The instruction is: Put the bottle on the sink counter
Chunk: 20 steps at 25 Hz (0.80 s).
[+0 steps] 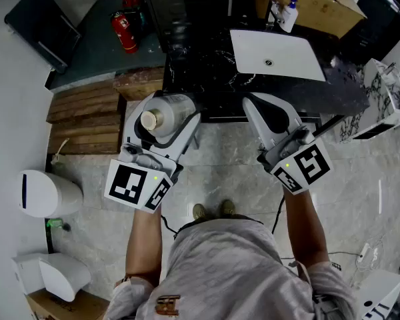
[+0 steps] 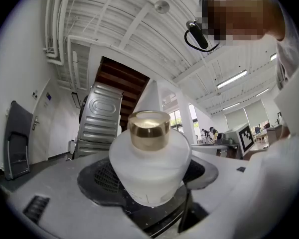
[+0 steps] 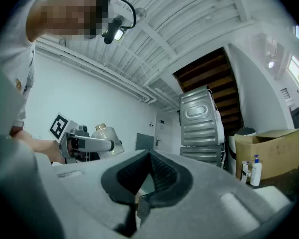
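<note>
A frosted white bottle (image 1: pixel 165 111) with a gold cap stands upright between the jaws of my left gripper (image 1: pixel 170 122), which is shut on its body. The left gripper view shows the bottle (image 2: pixel 149 166) close up, with the dark pads on both its sides. The bottle hangs above the floor, just in front of the black marble sink counter (image 1: pixel 200 72) with its white basin (image 1: pixel 277 55). My right gripper (image 1: pixel 261 109) is level with the left and near the counter's front edge. Its jaws meet (image 3: pixel 148 176) with nothing between them.
A pump bottle (image 1: pixel 288 13) and a cardboard box (image 1: pixel 313 5) stand behind the basin. A red fire extinguisher (image 1: pixel 124 32) and wooden steps (image 1: pixel 87 119) are at the left. A white bin (image 1: pixel 47 193) stands on the floor at the left. A dark appliance (image 1: pixel 187 9) is behind the counter.
</note>
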Motion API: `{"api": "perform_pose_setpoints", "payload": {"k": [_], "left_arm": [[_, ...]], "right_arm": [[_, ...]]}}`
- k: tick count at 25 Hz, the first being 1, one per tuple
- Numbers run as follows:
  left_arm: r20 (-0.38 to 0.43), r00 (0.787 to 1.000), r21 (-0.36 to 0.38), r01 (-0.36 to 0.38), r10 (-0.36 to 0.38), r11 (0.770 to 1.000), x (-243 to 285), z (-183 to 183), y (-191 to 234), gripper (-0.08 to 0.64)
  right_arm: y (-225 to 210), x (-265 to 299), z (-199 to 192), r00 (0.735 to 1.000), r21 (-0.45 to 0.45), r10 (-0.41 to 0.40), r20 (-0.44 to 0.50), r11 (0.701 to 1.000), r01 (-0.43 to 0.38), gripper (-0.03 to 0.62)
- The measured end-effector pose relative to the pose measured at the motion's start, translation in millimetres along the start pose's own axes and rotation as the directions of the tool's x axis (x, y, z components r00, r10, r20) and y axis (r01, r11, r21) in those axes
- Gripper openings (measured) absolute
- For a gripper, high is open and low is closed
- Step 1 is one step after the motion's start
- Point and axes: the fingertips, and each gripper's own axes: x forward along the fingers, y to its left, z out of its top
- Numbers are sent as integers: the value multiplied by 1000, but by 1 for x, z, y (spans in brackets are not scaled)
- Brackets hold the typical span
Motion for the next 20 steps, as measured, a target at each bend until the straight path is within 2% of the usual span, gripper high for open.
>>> {"api": "perform_pose_setpoints", "payload": {"k": [10,20], "left_arm": [[3,999,15,-33,33,999,13,1,-2,328],[-16,997,61,-73,74,995,47,-1,-15,328]], "right_arm": [[-15,-9,1,1000,8,17,19,1000,-17,0],[-53,-18,-4,997,25,68,47,997,-69,0]]}}
